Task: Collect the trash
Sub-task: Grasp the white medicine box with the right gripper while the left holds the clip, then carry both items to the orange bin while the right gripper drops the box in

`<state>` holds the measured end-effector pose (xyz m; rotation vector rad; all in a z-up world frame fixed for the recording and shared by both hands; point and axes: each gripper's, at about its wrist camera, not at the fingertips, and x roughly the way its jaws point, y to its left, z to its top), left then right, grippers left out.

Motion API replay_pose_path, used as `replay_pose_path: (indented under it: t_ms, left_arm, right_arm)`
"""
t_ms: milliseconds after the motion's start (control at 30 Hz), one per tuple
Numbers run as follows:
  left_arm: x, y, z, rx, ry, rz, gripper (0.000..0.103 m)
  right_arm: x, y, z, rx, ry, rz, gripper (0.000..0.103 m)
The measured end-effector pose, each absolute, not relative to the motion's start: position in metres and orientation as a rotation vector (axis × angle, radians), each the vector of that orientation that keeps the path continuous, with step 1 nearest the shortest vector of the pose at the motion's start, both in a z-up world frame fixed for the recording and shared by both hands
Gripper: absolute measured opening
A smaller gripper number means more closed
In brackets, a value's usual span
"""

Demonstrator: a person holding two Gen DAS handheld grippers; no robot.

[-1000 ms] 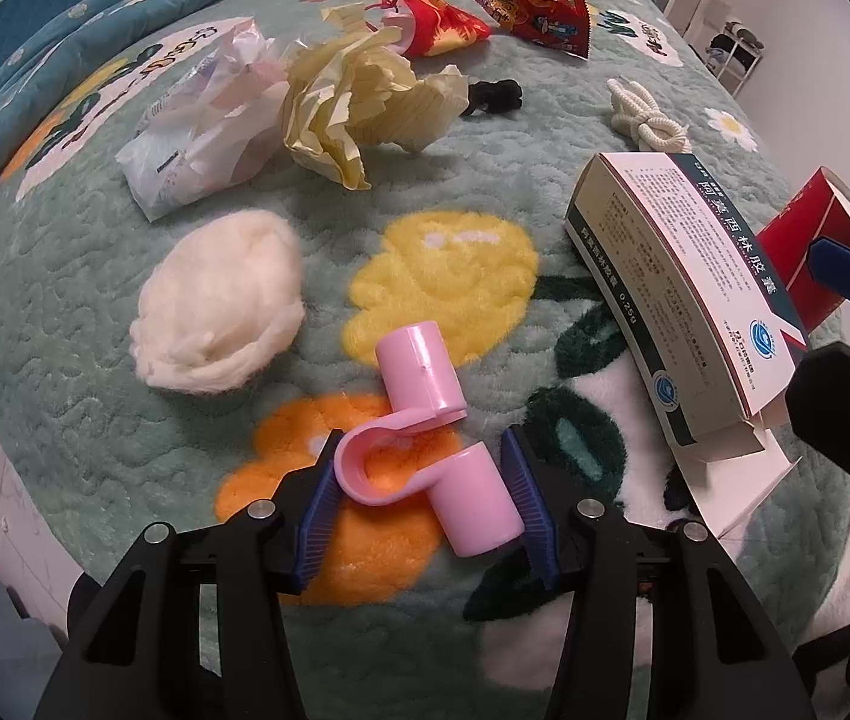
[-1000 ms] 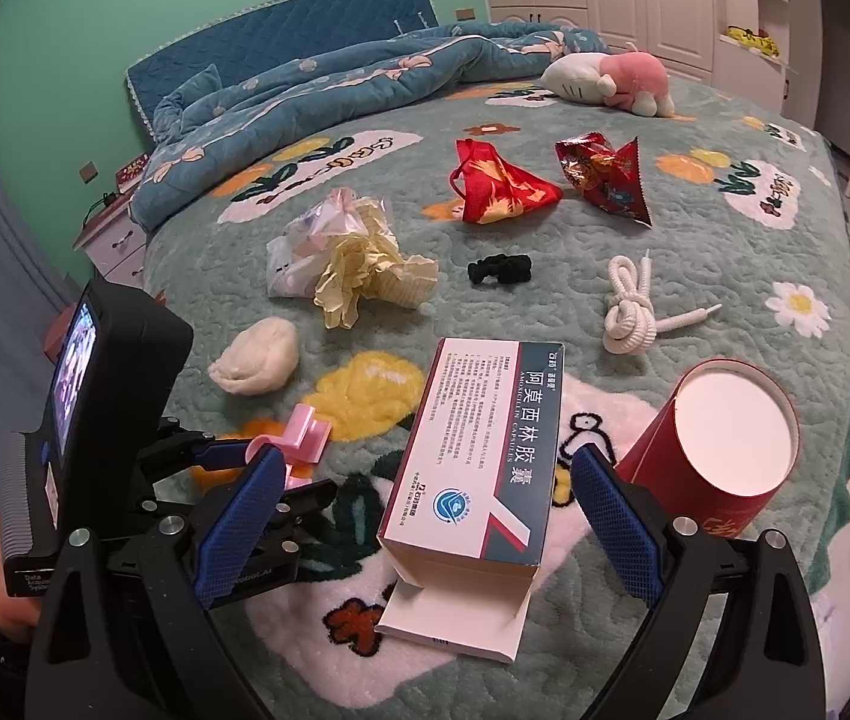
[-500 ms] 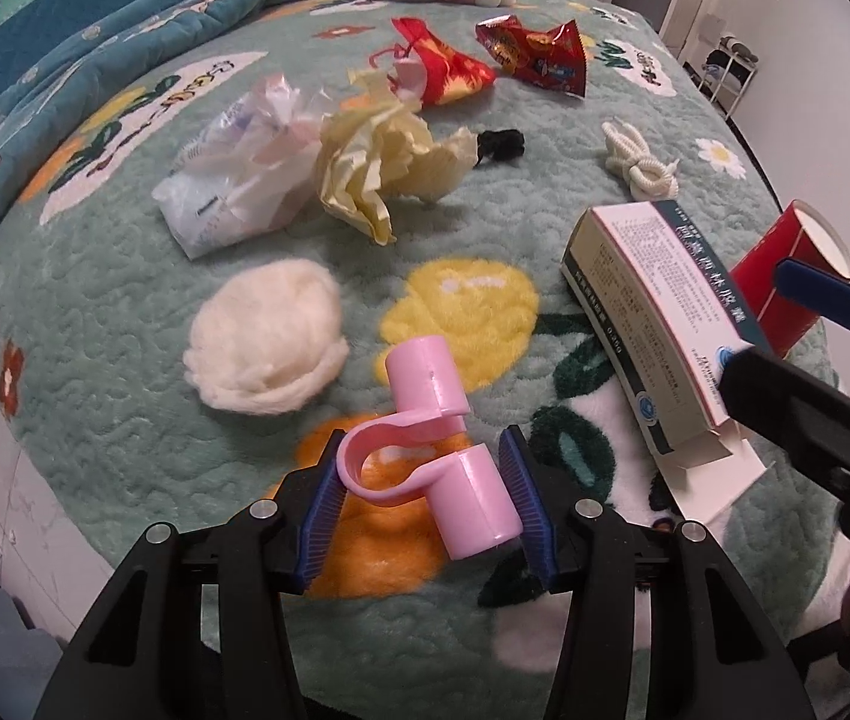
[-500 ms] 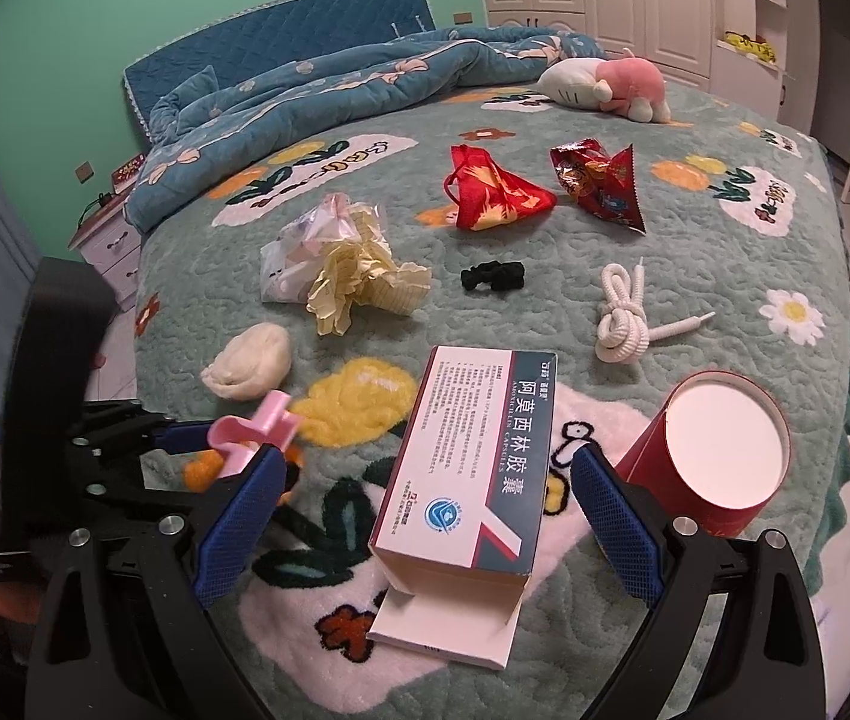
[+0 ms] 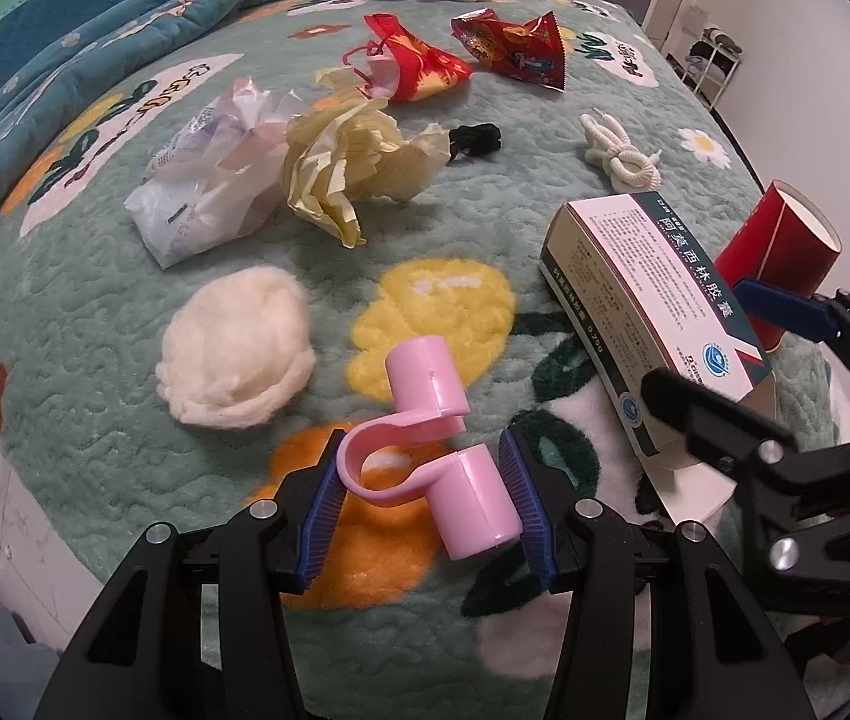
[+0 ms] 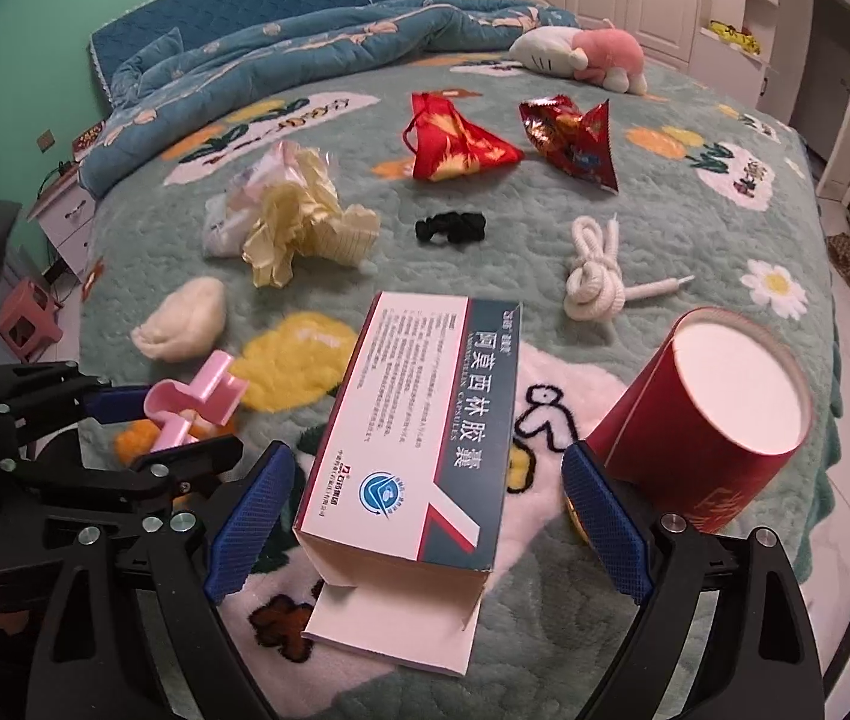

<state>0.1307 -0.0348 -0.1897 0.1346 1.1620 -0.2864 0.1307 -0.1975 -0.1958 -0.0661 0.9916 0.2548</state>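
Right gripper has dropped lower over medicine box; jaws now closing, box between them on bed, pads not yet touching. Left gripper unchanged, jaws pinching pink clip. Box pickup looks imminent.

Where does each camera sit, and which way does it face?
Left wrist: on the left tool, angled down at the bed; its pads grip a pink clip; the right tool shows at right.
Right wrist: on the right tool, jaws closing around the medicine box, not touching; the left tool shows at left.
Shared: clip, box, red cup.
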Motion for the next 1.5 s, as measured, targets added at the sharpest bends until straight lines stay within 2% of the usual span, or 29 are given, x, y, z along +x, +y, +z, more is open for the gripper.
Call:
replay_pose_path:
  t_ms: [67,233,533,967,1267,1500]
  left_arm:
    - [0.131,-0.034,-0.190,0.130,1.164,-0.286,0.052]
    - [0.132,-0.033,-0.190,0.131,1.165,-0.283,0.052]
    - [0.122,-0.031,-0.171,0.137,1.128,-0.267,0.052]
    - [0.075,-0.051,-0.092,0.184,0.953,-0.288,0.052]
    - [0.054,-0.124,-0.054,0.302,0.844,-0.426,0.052]
    - [0.047,-0.226,-0.041,0.413,0.779,-0.636,0.052]
  right_arm:
    - [0.132,-0.195,-0.201,-0.087,1.007,0.267,0.067]
    - [0.133,-0.199,-0.201,-0.066,0.997,0.272,0.064]
    - [0.120,-0.198,-0.178,-0.008,0.954,0.340,0.063]
    - [0.059,-0.221,-0.098,0.113,0.770,0.411,0.063]
    - [0.005,-0.296,-0.049,0.215,0.609,0.289,0.063]
    - [-0.047,-0.398,-0.046,0.310,0.548,0.039,0.063]
